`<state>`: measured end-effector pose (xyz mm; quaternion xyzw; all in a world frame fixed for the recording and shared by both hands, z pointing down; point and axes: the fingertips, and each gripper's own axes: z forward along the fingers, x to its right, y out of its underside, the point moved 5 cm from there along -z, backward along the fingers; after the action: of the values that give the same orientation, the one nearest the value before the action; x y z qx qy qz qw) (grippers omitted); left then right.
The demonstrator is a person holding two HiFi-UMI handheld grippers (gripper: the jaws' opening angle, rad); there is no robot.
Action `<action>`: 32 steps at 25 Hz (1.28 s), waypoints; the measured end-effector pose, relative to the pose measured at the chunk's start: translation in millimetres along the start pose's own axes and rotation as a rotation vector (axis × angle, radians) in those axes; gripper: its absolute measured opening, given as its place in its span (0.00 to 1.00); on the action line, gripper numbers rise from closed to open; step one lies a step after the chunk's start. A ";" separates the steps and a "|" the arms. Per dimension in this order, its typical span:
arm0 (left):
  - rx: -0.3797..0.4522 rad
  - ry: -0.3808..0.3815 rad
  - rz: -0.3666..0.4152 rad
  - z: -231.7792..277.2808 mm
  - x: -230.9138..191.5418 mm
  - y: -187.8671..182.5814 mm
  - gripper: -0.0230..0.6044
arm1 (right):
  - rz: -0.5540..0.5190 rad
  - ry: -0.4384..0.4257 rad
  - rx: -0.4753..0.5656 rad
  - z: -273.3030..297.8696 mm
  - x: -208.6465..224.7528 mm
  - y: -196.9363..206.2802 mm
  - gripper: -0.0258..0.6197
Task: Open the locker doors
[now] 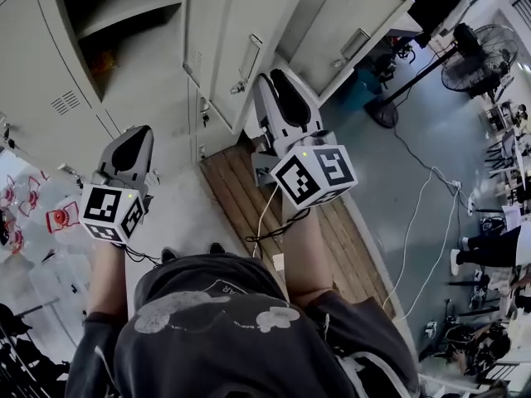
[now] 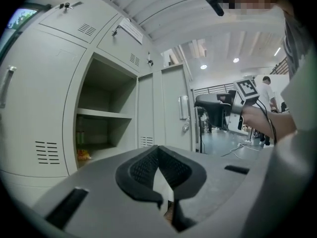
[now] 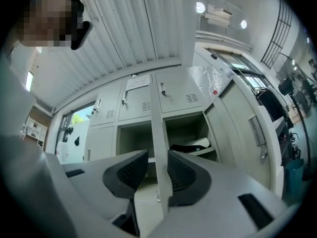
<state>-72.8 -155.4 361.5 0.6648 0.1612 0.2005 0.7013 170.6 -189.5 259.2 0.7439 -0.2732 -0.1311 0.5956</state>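
The grey lockers point(image 1: 50, 98) stand ahead of me. One compartment point(image 1: 124, 23) is open, with a shelf inside. My right gripper point(image 1: 278, 77) is at the edge of a swung-out locker door point(image 1: 236, 31). In the right gripper view this door point(image 3: 156, 128) runs edge-on between the jaws of the right gripper point(image 3: 157, 155), which stands open: a gap shows at the left pad. My left gripper point(image 1: 133, 139) hangs lower left, away from the lockers. In its own view the left gripper point(image 2: 157, 150) is shut on nothing, facing the open compartment point(image 2: 104, 118).
A second open door point(image 1: 348, 31) with a handle stands to the right. A wooden platform point(image 1: 241, 197) lies under the lockers. A floor fan point(image 1: 477, 56) and cables point(image 1: 415, 222) are on the right floor. A whiteboard point(image 1: 33, 206) is at left.
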 end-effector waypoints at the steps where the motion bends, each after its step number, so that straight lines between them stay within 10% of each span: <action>1: 0.000 -0.014 -0.002 -0.7 0.5 -0.1 0.05 | -0.005 -0.022 -0.002 0.3 -3.0 -1.3 0.26; 20: -0.042 -0.492 -0.021 -133.1 -51.7 18.1 0.05 | 0.015 -0.533 -0.141 60.6 -135.2 60.5 0.33; 32: -0.046 -0.576 -0.031 -246.8 -166.1 27.6 0.05 | 0.021 -0.640 -0.208 135.6 -296.3 117.0 0.36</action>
<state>-340.4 -22.6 366.5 0.6759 -0.0391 -0.0035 0.7360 -171.1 -149.8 297.9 0.5977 -0.4390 -0.3789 0.5536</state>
